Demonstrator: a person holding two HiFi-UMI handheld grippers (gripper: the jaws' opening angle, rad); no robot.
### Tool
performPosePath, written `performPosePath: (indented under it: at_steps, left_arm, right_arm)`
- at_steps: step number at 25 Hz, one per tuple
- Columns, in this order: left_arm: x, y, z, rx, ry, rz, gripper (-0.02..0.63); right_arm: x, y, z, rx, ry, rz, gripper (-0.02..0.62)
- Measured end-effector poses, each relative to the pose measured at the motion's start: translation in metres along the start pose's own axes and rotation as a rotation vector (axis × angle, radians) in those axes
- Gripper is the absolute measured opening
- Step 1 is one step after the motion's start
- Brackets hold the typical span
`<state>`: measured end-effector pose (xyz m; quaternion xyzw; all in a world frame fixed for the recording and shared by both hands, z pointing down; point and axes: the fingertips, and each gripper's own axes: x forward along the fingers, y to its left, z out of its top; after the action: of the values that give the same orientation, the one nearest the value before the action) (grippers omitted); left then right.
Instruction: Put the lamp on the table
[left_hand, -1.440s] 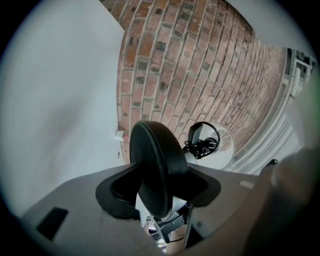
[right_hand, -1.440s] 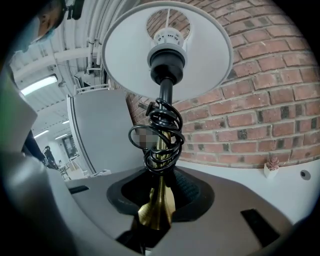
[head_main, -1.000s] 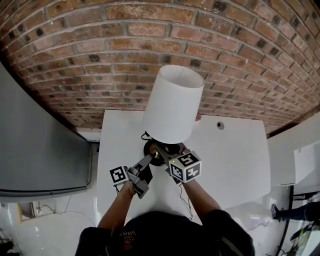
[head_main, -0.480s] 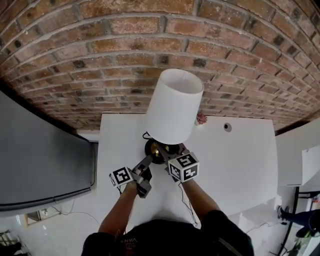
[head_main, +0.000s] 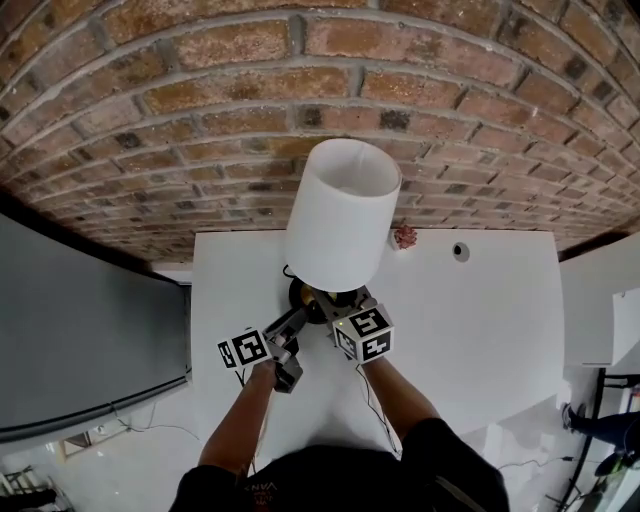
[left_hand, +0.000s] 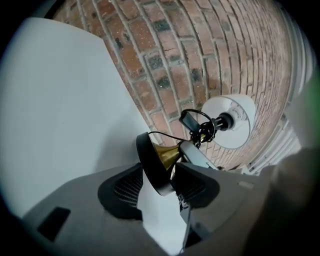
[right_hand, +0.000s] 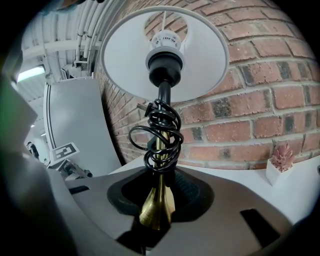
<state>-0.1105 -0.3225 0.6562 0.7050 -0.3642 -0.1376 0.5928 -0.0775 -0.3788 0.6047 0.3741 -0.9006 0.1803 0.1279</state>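
Note:
The lamp has a white shade (head_main: 340, 215), a brass stem (right_hand: 157, 207) with a black cord (right_hand: 160, 135) coiled round it, and a black disc base (left_hand: 152, 165). It stands upright over the white table (head_main: 470, 330) near the brick wall. My left gripper (left_hand: 160, 187) has the base's rim between its pads, touching both; its jaws have just been opening. My right gripper (right_hand: 159, 200) is shut on the flared foot of the brass stem. In the head view the left gripper (head_main: 297, 318) and right gripper (head_main: 335, 305) meet under the shade. Whether the base touches the table is hidden.
A small pink plant in a white pot (head_main: 404, 236) stands at the table's back edge, right of the lamp, with a round hole (head_main: 460, 251) in the tabletop beyond it. A grey panel (head_main: 80, 330) stands to the table's left. The brick wall (head_main: 320, 100) runs behind.
The lamp and both grippers have sunk toward the tabletop and shifted slightly toward the wall. The left gripper has rolled a little.

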Motion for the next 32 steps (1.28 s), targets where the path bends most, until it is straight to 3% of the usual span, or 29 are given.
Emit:
performPosePath:
  at_steps: [7,16,32]
  left_arm:
    - [-0.002,0.007,0.001,0.086,-0.008,0.082,0.210]
    - [-0.013,0.011,0.010,0.267,-0.014,0.134,0.206]
    - [-0.033,0.008,0.033,0.500,-0.143,0.203,0.062]
  right_arm:
    - [0.008,-0.007,-0.005,0.000,-0.012,-0.017,0.106]
    - [0.012,-0.012,-0.005,-0.046,-0.042,-0.039,0.104]
    - [0.024,-0.021,-0.004,-0.160,-0.134,-0.054,0.104]
